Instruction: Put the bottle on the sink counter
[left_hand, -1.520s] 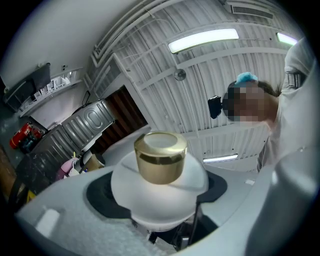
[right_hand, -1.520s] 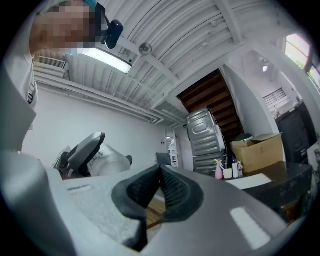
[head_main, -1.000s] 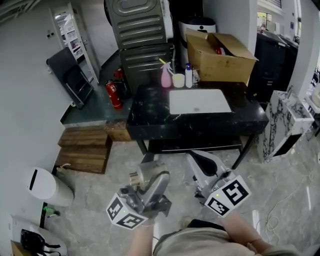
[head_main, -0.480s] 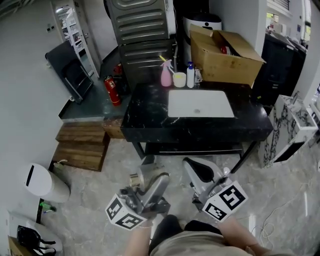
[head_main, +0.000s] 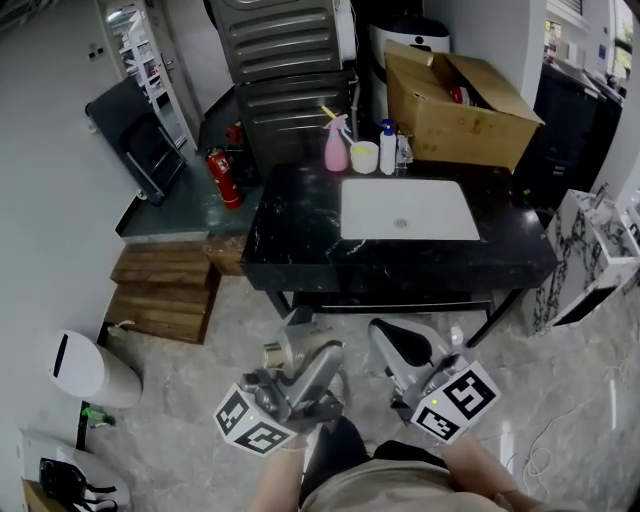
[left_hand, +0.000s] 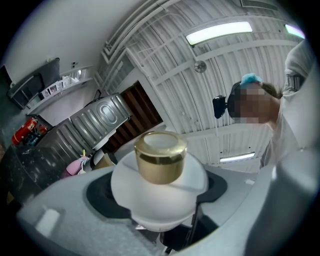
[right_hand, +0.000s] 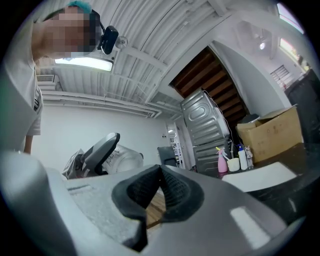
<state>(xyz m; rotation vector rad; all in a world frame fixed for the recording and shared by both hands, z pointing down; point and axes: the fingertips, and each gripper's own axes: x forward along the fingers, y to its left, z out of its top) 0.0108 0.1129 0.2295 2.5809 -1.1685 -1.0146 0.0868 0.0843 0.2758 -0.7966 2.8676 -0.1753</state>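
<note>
The left tool (head_main: 292, 372) is pinching the bottle (head_main: 296, 348). The bottle is round and white with a shiny gold cap (left_hand: 160, 156). Its fat white body sits between the two dark pads, and the pads press on it from both sides. The cap points away from the person's hand.

The right tool (head_main: 398, 348) is pressed together. Its two black pads (right_hand: 172, 192) meet at the front, and nothing is between them.

Both tools are low, near the person's body and over the pale floor (head_main: 200, 370). They are close beside each other but not touching.

The bottle is well apart from the black surface (head_main: 300, 235), which stands ahead of the tools. A white sink (head_main: 408, 210) is set into the surface. At the back edge stand a pink spray bottle (head_main: 336, 150), what looks like a pale cup (head_main: 364, 157), and a small white bottle with a blue top (head_main: 388, 147). Behind them is an open brown box (head_main: 462, 100). A red fire extinguisher (head_main: 222, 178) is to the left of the surface.
</note>
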